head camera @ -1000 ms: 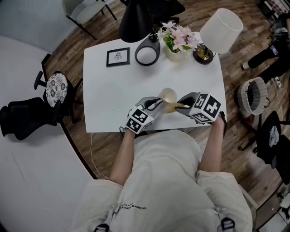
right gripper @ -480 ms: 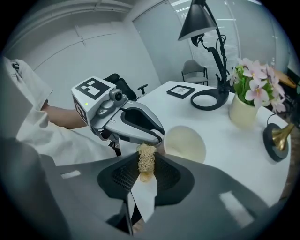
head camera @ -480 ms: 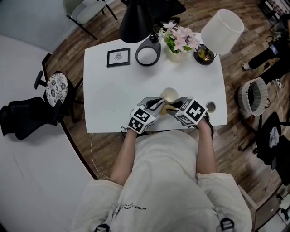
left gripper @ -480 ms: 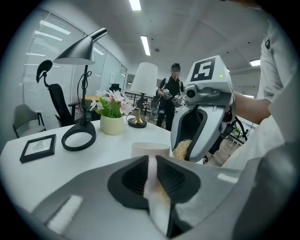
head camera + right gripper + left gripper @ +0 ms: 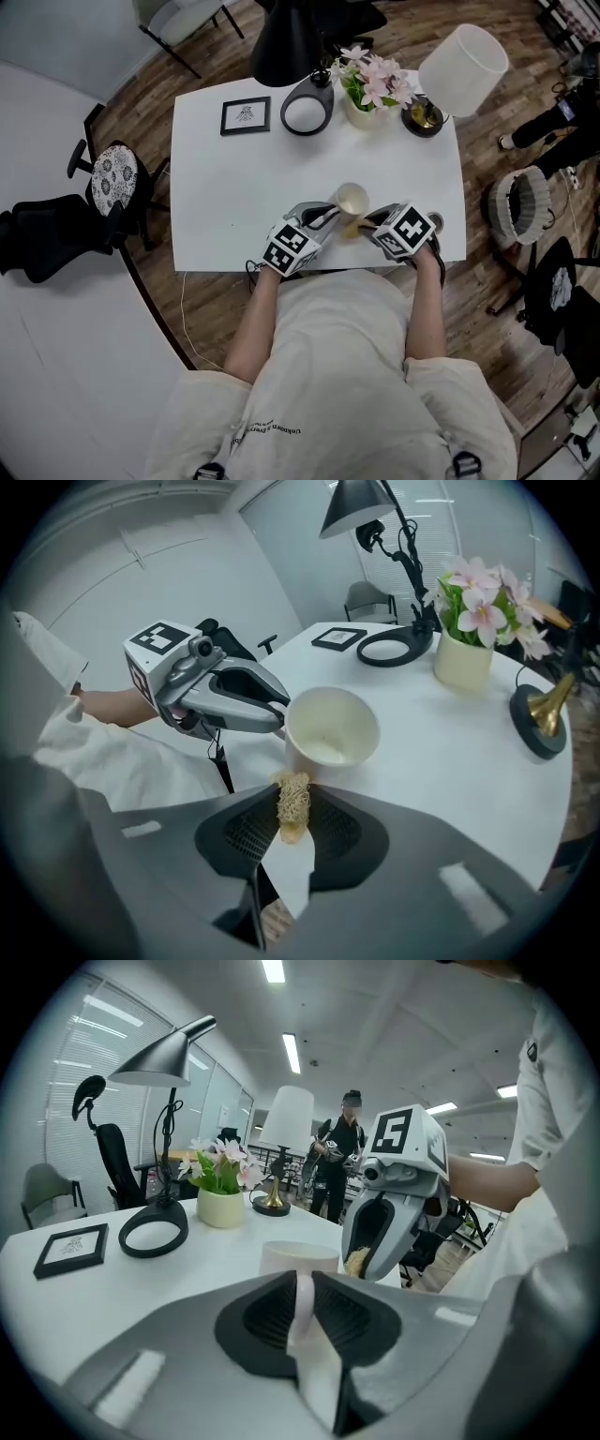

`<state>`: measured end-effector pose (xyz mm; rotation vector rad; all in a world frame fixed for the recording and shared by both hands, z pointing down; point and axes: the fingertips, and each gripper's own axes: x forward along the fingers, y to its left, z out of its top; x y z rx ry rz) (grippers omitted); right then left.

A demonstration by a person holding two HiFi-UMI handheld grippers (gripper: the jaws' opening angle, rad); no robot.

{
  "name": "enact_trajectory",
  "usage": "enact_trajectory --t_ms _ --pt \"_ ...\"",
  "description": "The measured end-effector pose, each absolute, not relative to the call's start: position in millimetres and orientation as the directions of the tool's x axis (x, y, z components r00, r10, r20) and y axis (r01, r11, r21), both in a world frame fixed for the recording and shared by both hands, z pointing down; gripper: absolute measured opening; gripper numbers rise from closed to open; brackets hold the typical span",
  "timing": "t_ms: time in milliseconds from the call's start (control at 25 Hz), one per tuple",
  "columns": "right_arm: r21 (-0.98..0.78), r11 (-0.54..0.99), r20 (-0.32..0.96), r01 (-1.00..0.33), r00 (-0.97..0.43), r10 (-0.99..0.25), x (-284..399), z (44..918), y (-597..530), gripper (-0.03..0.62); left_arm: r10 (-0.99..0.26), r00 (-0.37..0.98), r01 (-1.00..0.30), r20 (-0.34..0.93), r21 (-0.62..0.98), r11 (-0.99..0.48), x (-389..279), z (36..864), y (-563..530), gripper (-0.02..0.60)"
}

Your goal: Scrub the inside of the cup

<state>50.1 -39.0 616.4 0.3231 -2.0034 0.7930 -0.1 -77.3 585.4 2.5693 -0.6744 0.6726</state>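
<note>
A cream cup [image 5: 352, 199] is near the table's front edge, with its mouth up and nothing visible inside [image 5: 330, 728]. My left gripper [image 5: 319, 217] is shut on the cup's handle [image 5: 302, 1312], which shows pinched between its jaws. My right gripper [image 5: 372, 223] is shut on a tan fibrous scrubber [image 5: 292, 803]. The scrubber [image 5: 354, 226] is outside the cup, just short of its near wall. In the left gripper view the right gripper [image 5: 380, 1232] hangs right of the cup [image 5: 298, 1258], with the scrubber [image 5: 355, 1262] at its tip.
At the back of the white table [image 5: 225, 187] stand a framed picture [image 5: 245, 116], a black ring-shaped lamp base [image 5: 306, 112], a flower pot [image 5: 370, 89] and a white-shaded lamp [image 5: 463, 58]. Chairs [image 5: 108, 183] stand left. A person [image 5: 337, 1162] stands beyond the table.
My right gripper has moved left from the table's right edge, bringing the scrubber up beside the cup. The left gripper and cup have barely moved.
</note>
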Motion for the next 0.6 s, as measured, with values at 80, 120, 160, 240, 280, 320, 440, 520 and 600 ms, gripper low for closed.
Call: enact_trajectory --t_ms 80,120,160,240,280,320,440,520,600 --pt "-0.389 0.748 0.852 -0.538 -0.519 0.069 59.6 620.4 -42.9 0.109 -0.341 0.773 -0.534 0.535 0.257 -0.806 0.5 585.4 -75.1 0.053" --pt "-0.385 0.742 0.854 -0.549 -0.516 0.061 63.7 622.2 -44.8 0.109 -0.338 0.776 -0.531 0.533 0.262 -0.806 1.0 585.5 -73.8 0.054" --pt "-0.387 0.734 0.853 -0.558 -0.519 0.055 66.8 623.5 -46.3 0.109 -0.335 0.779 -0.528 0.529 0.268 -0.805 1.3 585.9 -72.6 0.054" --pt "-0.390 0.724 0.849 -0.569 -0.527 0.043 70.4 625.7 -49.9 0.109 -0.331 0.784 -0.526 0.525 0.279 -0.804 0.5 587.2 -70.9 0.054" --pt "-0.388 0.722 0.850 -0.573 -0.525 0.040 71.6 626.9 -52.0 0.109 -0.328 0.786 -0.524 0.525 0.281 -0.804 -0.2 587.8 -70.0 0.054" --pt "-0.385 0.721 0.852 -0.577 -0.521 0.038 72.7 628.1 -54.2 0.109 -0.326 0.787 -0.522 0.524 0.283 -0.804 -0.5 588.0 -69.1 0.054" --pt "-0.373 0.720 0.864 -0.585 -0.501 0.040 77.2 633.0 -59.3 0.109 -0.319 0.790 -0.516 0.524 0.288 -0.807 0.5 587.7 -66.2 0.054" --pt "-0.368 0.718 0.870 -0.591 -0.492 0.041 79.3 636.7 -62.9 0.109 -0.315 0.791 -0.513 0.524 0.290 -0.808 0.0 587.6 -64.9 0.054" --pt "-0.369 0.716 0.870 -0.593 -0.492 0.042 80.1 638.8 -67.1 0.109 -0.312 0.792 -0.511 0.524 0.292 -0.808 -1.1 587.6 -64.7 0.055"
